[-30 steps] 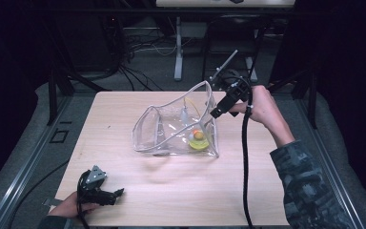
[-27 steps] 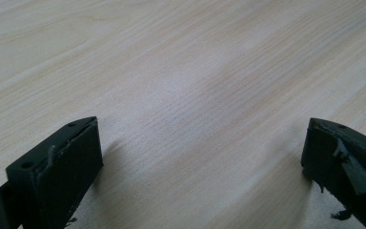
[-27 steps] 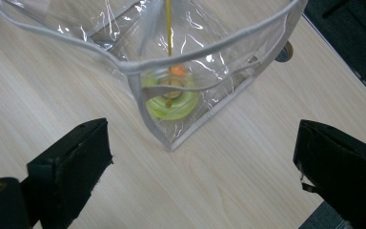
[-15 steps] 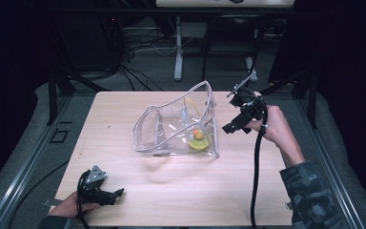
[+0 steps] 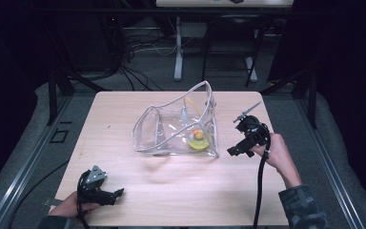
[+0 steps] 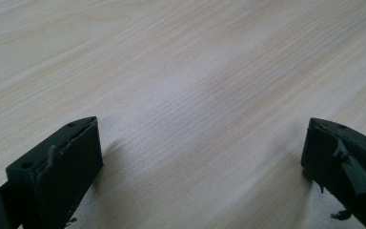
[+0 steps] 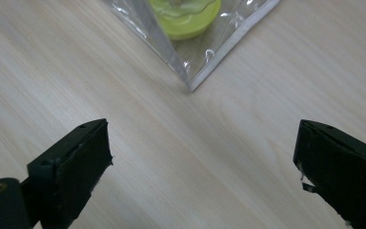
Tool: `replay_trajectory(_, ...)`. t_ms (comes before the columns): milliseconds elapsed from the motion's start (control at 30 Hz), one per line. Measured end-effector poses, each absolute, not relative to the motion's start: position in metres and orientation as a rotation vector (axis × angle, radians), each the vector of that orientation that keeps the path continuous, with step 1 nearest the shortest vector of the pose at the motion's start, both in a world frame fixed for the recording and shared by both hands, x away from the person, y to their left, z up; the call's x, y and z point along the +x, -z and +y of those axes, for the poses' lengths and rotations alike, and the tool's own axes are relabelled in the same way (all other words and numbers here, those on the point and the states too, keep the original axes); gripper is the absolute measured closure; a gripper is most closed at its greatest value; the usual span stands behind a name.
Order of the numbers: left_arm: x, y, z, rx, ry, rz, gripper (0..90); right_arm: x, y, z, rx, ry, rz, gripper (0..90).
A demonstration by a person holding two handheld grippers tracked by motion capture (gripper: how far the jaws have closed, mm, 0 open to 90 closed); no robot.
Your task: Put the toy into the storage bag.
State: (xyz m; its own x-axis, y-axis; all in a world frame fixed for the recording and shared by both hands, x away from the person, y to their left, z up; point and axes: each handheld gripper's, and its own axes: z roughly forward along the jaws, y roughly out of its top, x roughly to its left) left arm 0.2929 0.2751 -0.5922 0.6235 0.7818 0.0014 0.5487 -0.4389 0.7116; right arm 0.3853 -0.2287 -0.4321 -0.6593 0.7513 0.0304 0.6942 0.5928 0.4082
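A clear plastic pouch stands open in the middle of the wooden table. Inside it lies a yellow-green round toy with an orange top. My right gripper is held low just right of the pouch's near corner, open and holding nothing; the right gripper view has that corner and the toy ahead of the jaws. My left gripper rests near the table's front left, open, with bare wood between its jaws.
Dark cables and metal stand legs lie on the floor behind the table. A cable trails from the right gripper toward the front edge. Bare wood stretches across the front middle of the table.
My right gripper has come away from the pouch's upper right rim, moving down and toward the near right corner. The pouch stands free. The left gripper has stayed put.
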Motion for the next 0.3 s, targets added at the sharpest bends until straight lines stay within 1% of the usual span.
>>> replay_trajectory(167,0.293,0.592,0.275,2.159,-0.436,1.036,0.0,0.379,0.459,-0.235,1.269,-0.562,2.687,5.4)
replay_trajectory(300,0.293,0.592,0.275,2.158,-0.436,1.036,0.0,0.376,0.471,-0.239,1.276,-0.538,2.672,6.2)
